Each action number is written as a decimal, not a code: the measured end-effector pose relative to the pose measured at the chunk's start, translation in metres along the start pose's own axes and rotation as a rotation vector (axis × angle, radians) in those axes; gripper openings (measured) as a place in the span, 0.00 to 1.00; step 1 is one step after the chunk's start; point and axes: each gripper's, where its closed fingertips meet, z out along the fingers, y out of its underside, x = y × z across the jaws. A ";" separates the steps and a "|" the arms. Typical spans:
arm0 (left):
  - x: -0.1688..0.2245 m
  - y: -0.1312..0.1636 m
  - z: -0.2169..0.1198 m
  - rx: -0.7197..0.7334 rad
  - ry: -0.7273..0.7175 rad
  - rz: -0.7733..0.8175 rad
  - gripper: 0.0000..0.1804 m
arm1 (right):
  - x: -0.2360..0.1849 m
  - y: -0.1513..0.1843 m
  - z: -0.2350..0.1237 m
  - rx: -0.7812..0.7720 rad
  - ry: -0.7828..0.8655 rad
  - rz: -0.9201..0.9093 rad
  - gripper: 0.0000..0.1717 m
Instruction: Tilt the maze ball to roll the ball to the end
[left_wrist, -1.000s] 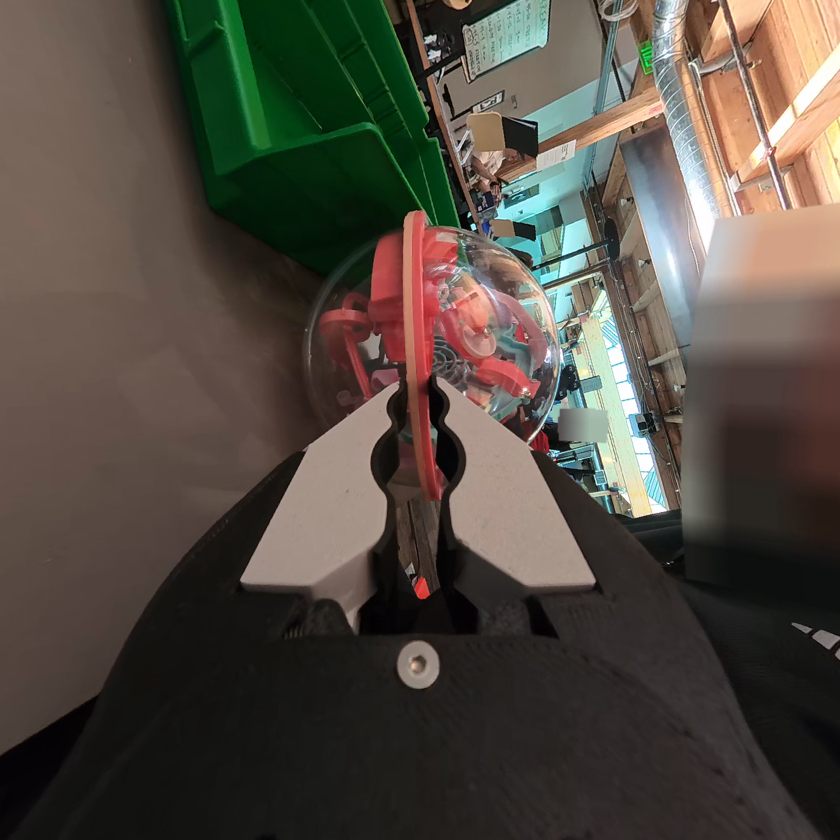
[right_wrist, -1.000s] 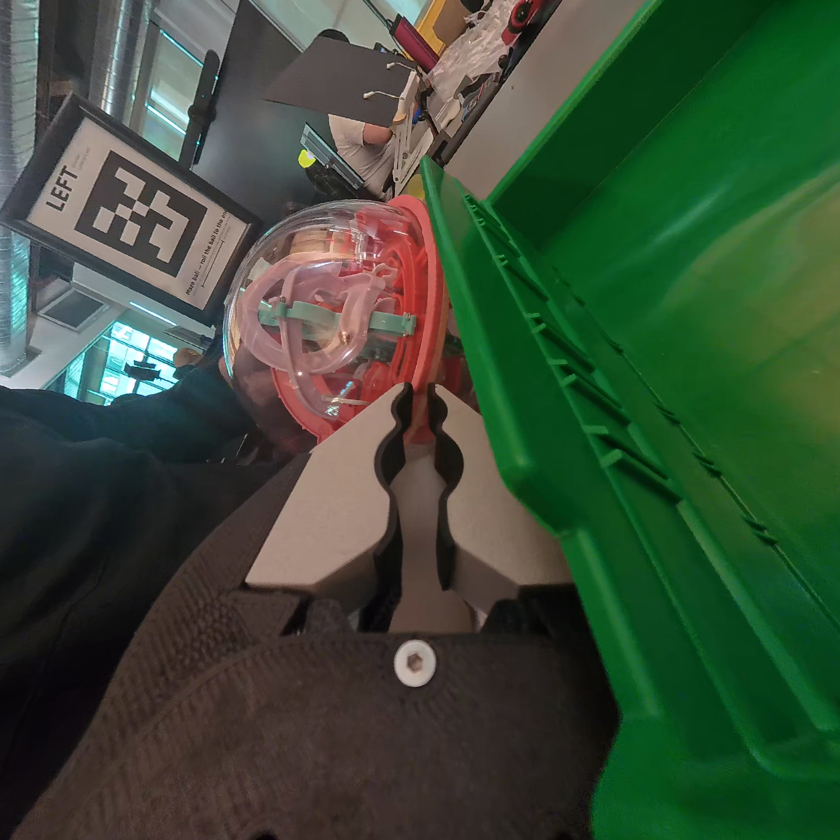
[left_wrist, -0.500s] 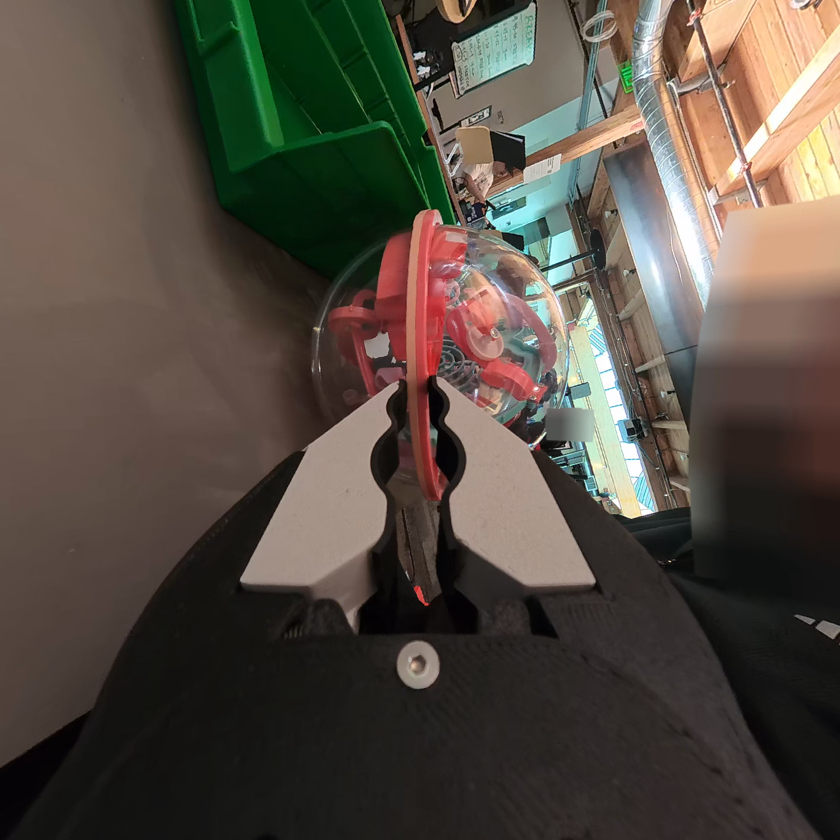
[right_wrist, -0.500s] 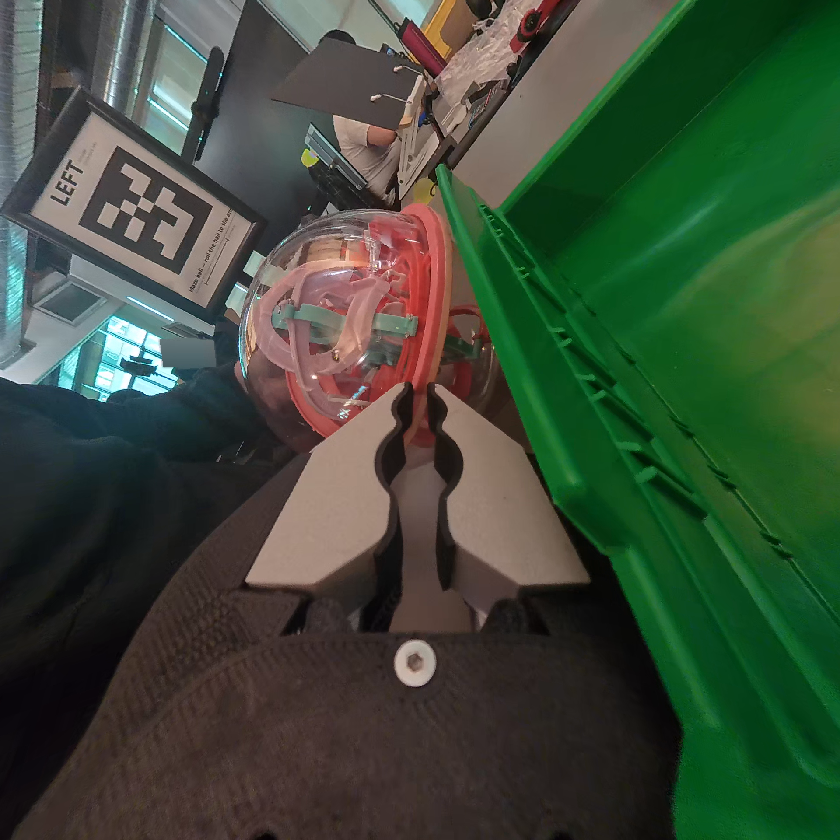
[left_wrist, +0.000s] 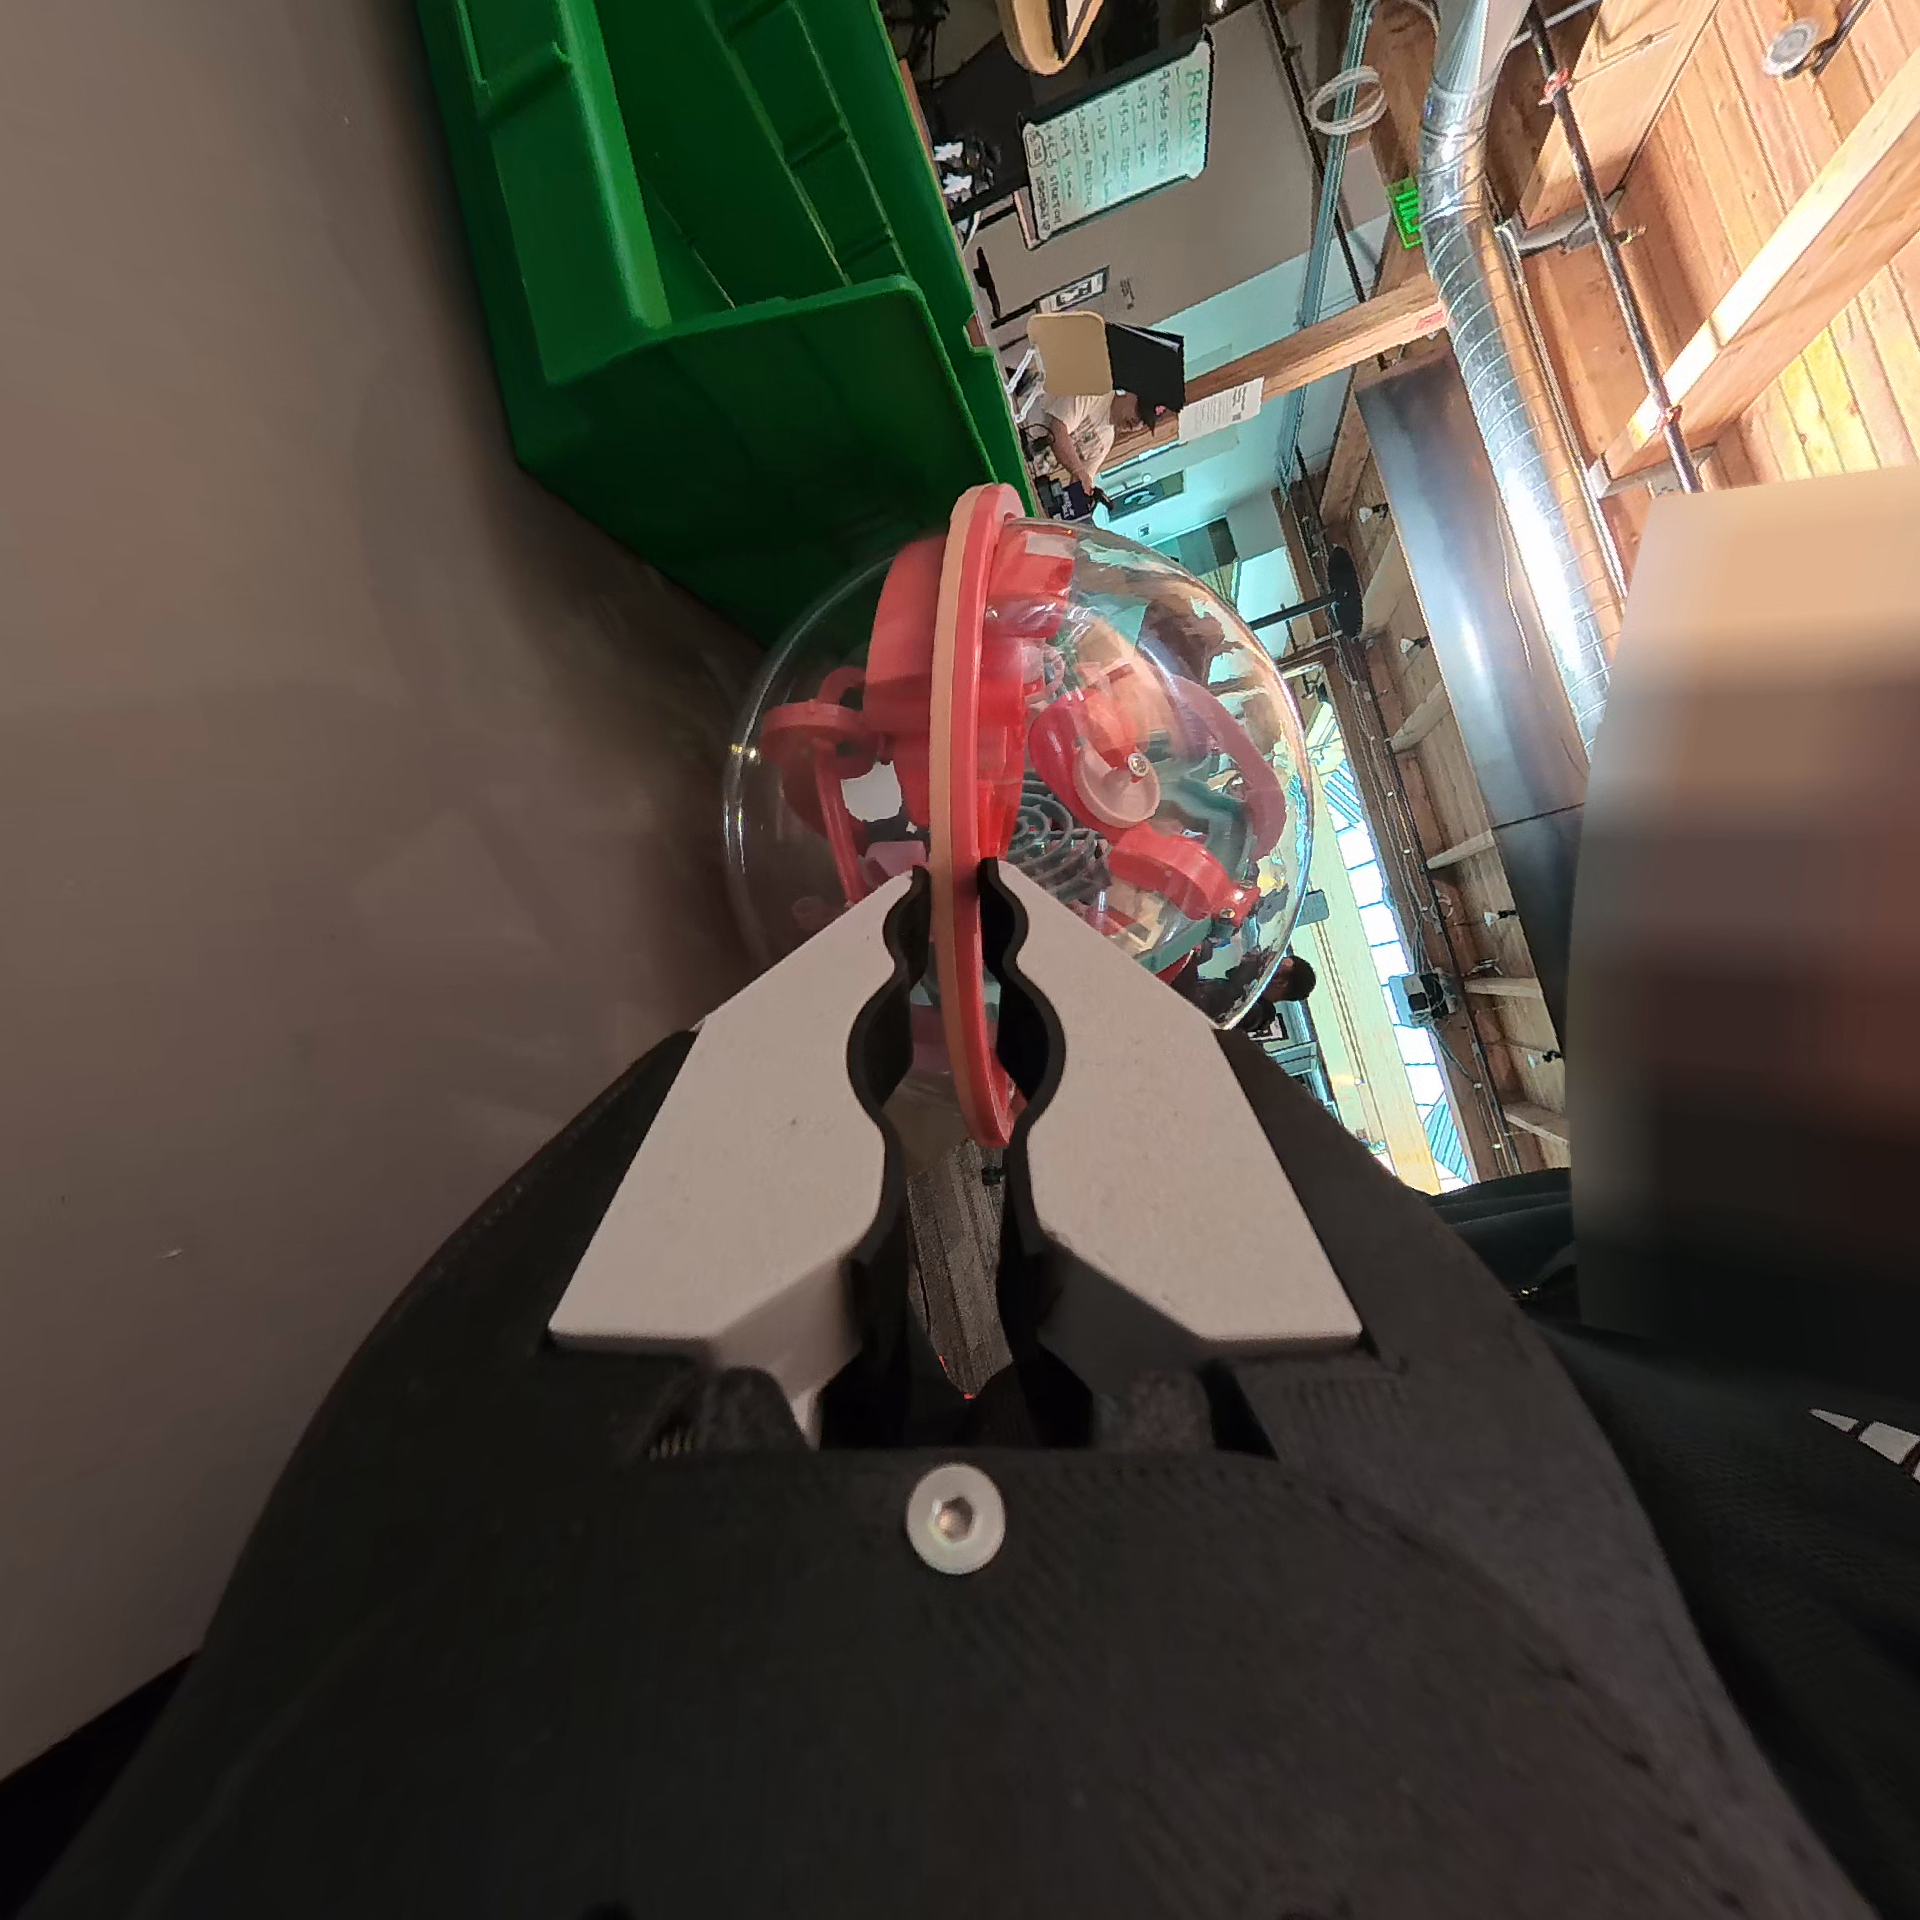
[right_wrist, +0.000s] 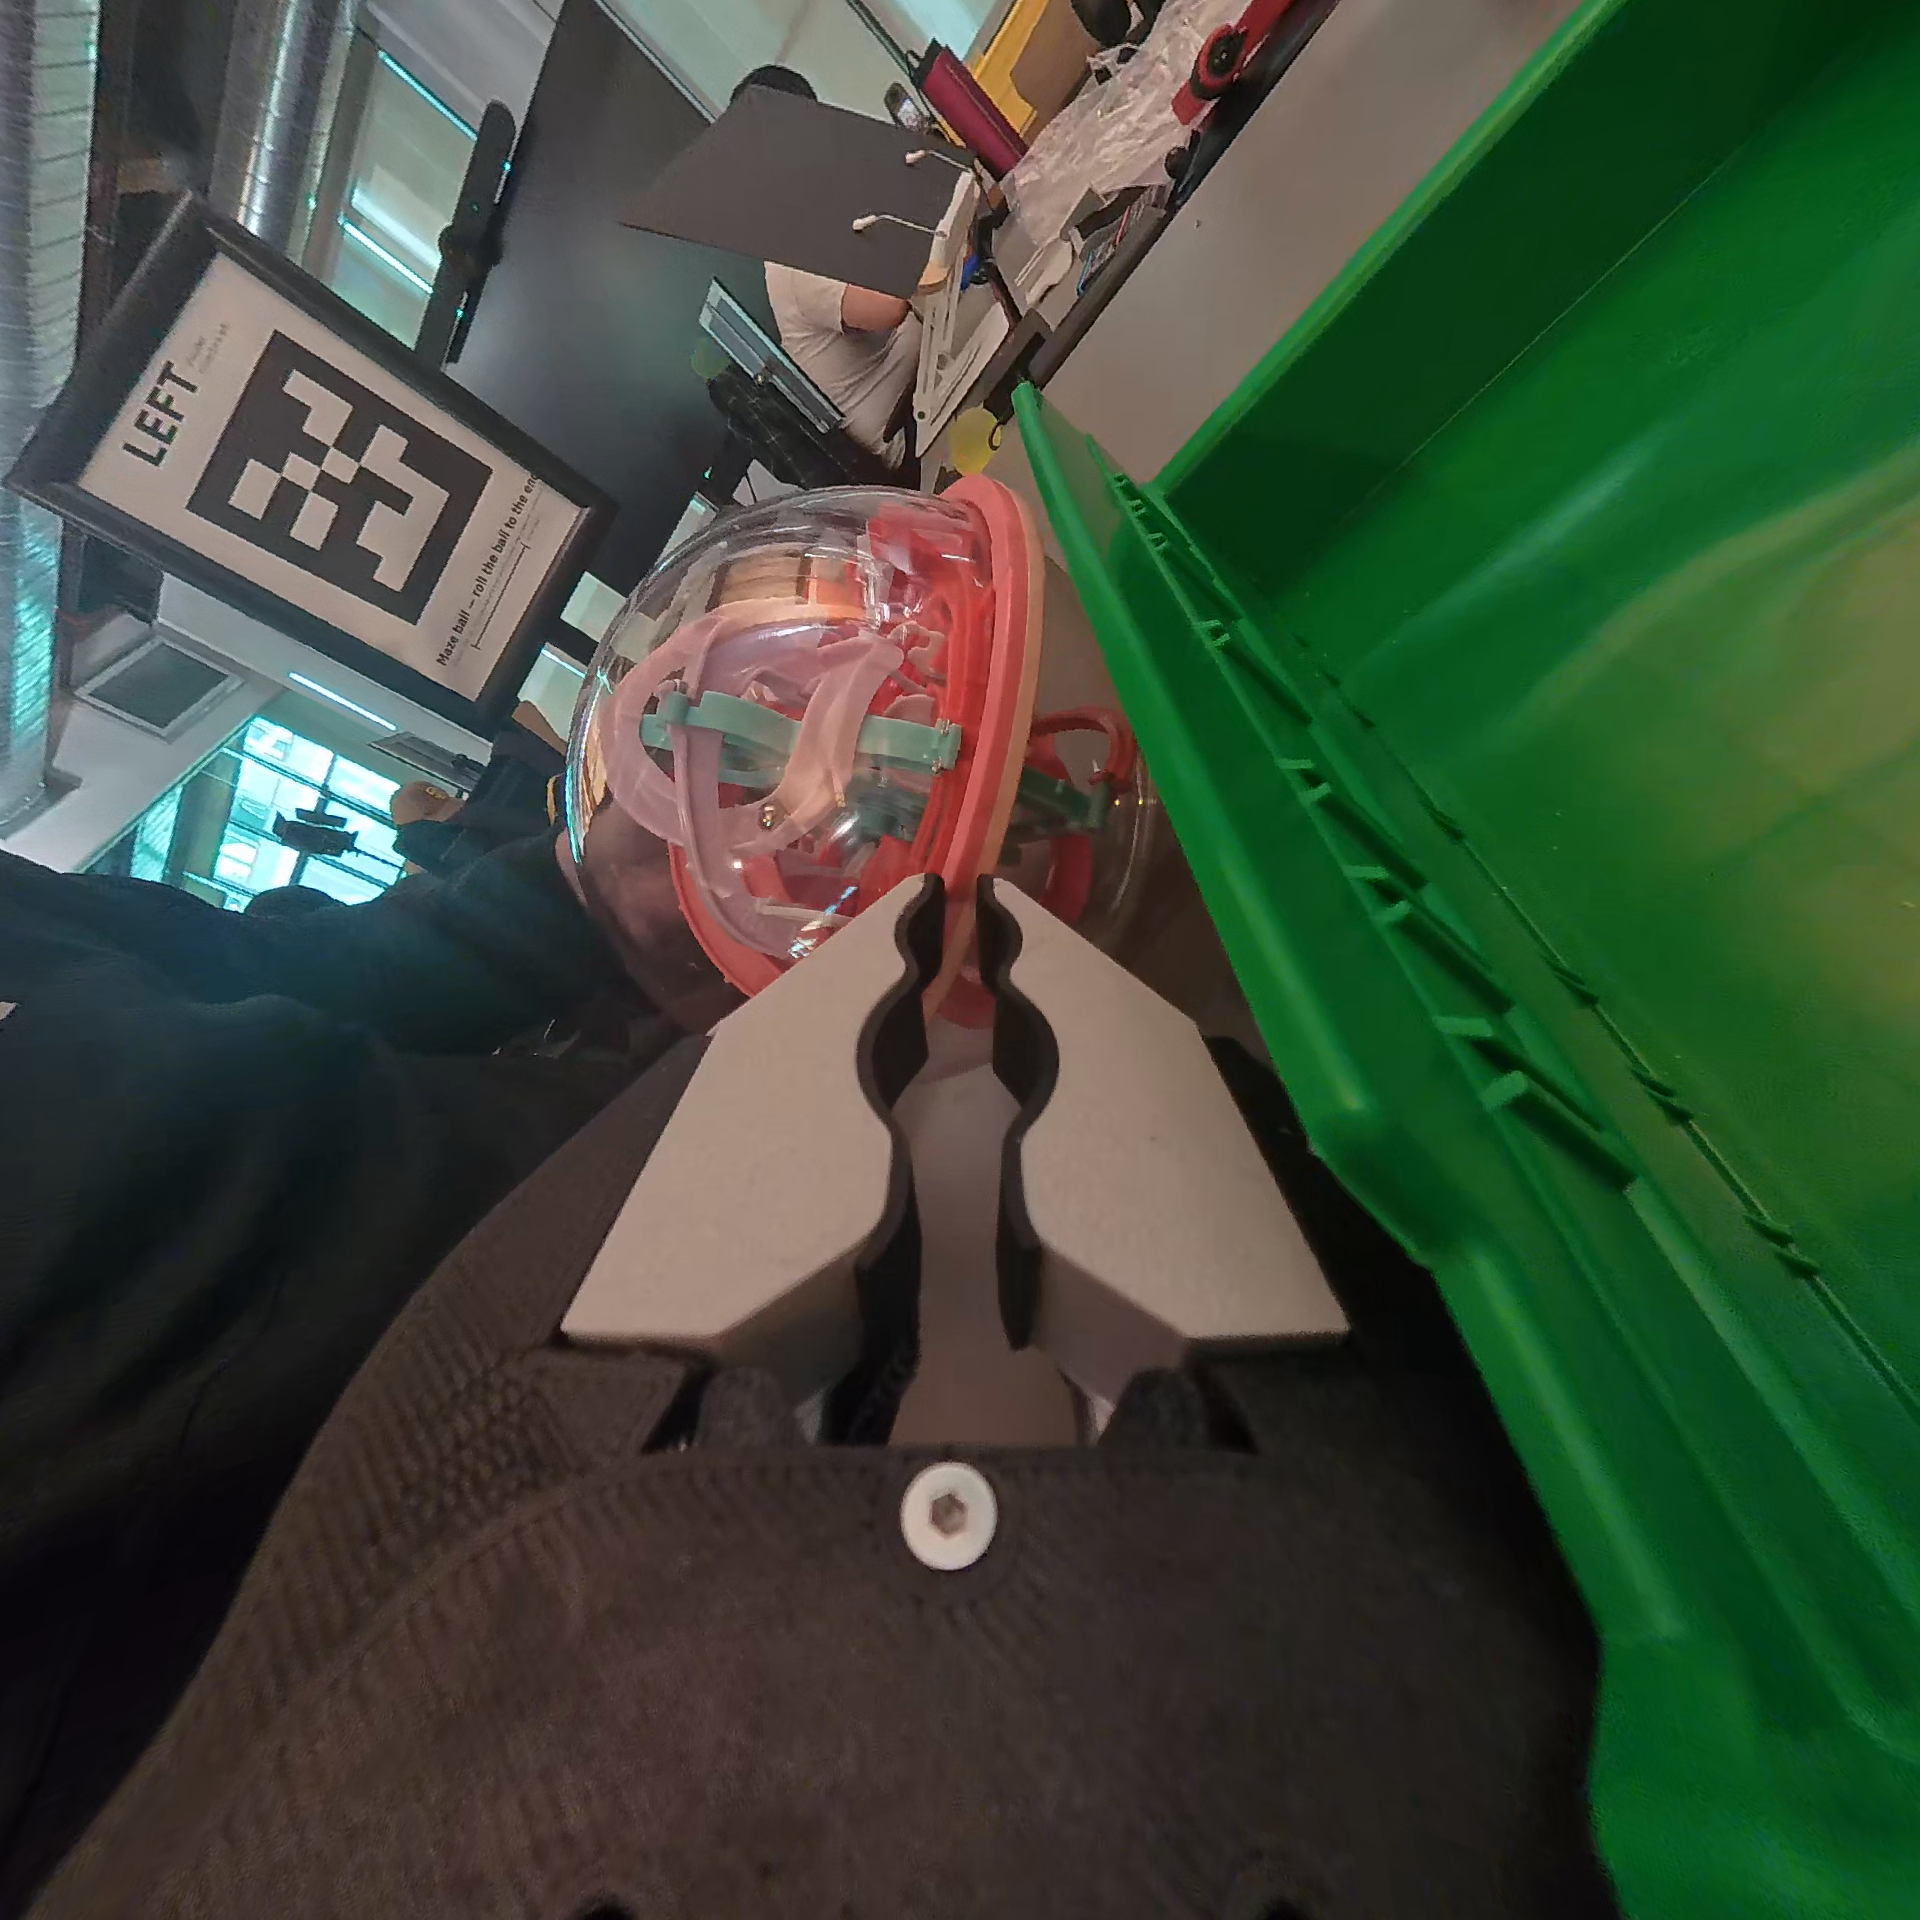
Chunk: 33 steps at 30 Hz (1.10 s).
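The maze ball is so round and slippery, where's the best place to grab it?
Grab the maze ball by its flat red rim, edge-on from opposite sides. The clear domes are smooth and curved; the thin rim fits between fingers. Both the left gripper and right gripper pinch it there.

Grey bench (left_wrist: 260, 727), matte and plain, seen tilted on edge. Directly on it: green plastic bin (left_wrist: 727, 343), open-topped with ribbed rim (right_wrist: 1299, 727). Farther along the same surface, beyond the bin, scattered clutter (right_wrist: 1101, 177), too small to identify.
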 end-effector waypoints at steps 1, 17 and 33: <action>0.000 0.000 0.000 0.001 0.001 -0.001 0.04 | 0.000 0.000 0.000 -0.001 0.001 -0.001 0.02; 0.000 0.004 0.003 -0.001 0.025 -0.027 0.04 | -0.002 0.000 -0.004 -0.017 0.015 -0.004 0.02; -0.001 0.010 0.004 0.010 0.056 -0.064 0.04 | -0.006 0.001 -0.008 -0.032 0.013 -0.003 0.03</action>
